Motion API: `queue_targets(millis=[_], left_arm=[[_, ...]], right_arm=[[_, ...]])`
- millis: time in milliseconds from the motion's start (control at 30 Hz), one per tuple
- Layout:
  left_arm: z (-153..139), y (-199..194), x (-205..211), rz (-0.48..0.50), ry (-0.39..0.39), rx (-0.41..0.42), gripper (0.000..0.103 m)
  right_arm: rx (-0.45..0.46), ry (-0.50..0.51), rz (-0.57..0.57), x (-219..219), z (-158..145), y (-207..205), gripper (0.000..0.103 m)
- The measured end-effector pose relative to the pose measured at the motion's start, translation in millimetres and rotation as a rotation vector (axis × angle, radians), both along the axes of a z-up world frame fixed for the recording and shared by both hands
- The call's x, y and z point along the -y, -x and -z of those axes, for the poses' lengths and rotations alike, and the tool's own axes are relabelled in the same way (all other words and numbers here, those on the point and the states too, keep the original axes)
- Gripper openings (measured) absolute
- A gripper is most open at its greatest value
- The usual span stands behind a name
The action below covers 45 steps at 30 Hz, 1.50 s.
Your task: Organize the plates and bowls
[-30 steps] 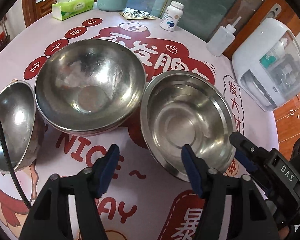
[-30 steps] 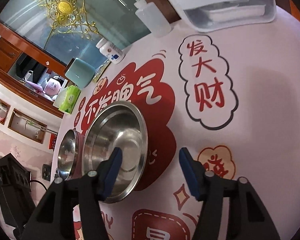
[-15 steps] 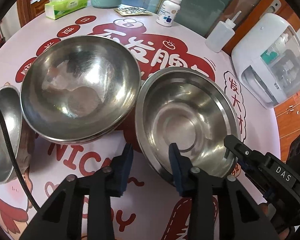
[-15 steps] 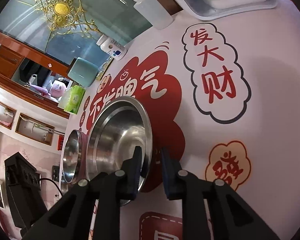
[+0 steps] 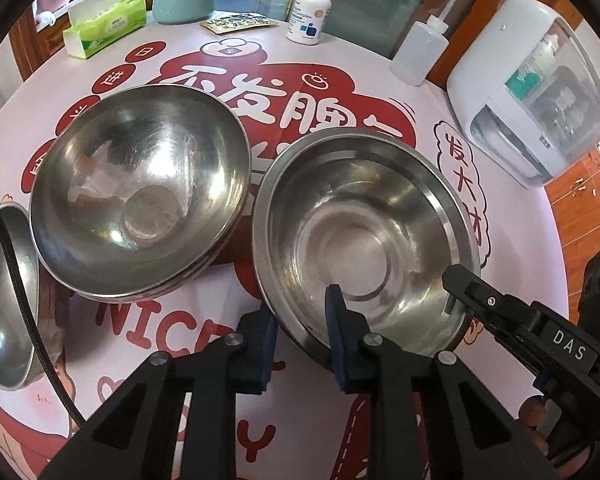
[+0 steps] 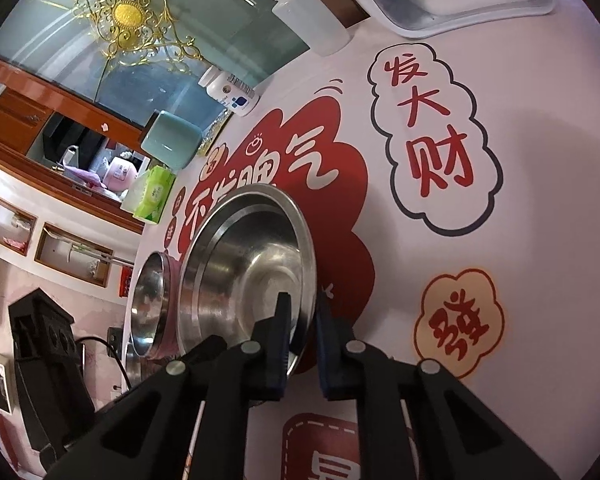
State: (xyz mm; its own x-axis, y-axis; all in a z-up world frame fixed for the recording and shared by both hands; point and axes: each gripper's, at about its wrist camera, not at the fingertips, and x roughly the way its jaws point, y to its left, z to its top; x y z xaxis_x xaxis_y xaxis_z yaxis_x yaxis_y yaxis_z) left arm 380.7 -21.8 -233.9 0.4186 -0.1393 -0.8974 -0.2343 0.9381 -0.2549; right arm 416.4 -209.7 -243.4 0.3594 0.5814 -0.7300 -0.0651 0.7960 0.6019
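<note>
Both grips on the flat-bottomed bowl (image 5: pixel 364 236): left gripper (image 5: pixel 302 334) just closed, straddling near rim; right gripper (image 6: pixel 302 326) pinched on opposite rim. I lift level, evenly.

You were working in a home dining room: the round table (image 5: pixel 380 60) wore a pink cloth printed with festive red characters, a tissue box (image 5: pixel 104 24) and pill bottle (image 5: pixel 309 13) stood at its far edge, and wooden cabinets (image 6: pixel 16 120) with glass panels lined the wall.
</note>
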Motion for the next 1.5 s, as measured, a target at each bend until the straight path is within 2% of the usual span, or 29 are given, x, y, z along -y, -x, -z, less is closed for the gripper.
queue_targets(millis=[333,1000,1500], left_arm=[[-9,22,13,0.056,-0.038,-0.009,0.021],[-36,98,27,0.106,-0.079,-0.048,0.022],[-68,155,-3,0.123,-0.074,0.033,0.023]], right_arm=[[-0.020,0.026,-0.009,11,-4,25,0.011],[-0.042,0.037,-0.076,19,-28,99,0.013],[0.031,0.049,-0.083,-10,-58,154,0.013]])
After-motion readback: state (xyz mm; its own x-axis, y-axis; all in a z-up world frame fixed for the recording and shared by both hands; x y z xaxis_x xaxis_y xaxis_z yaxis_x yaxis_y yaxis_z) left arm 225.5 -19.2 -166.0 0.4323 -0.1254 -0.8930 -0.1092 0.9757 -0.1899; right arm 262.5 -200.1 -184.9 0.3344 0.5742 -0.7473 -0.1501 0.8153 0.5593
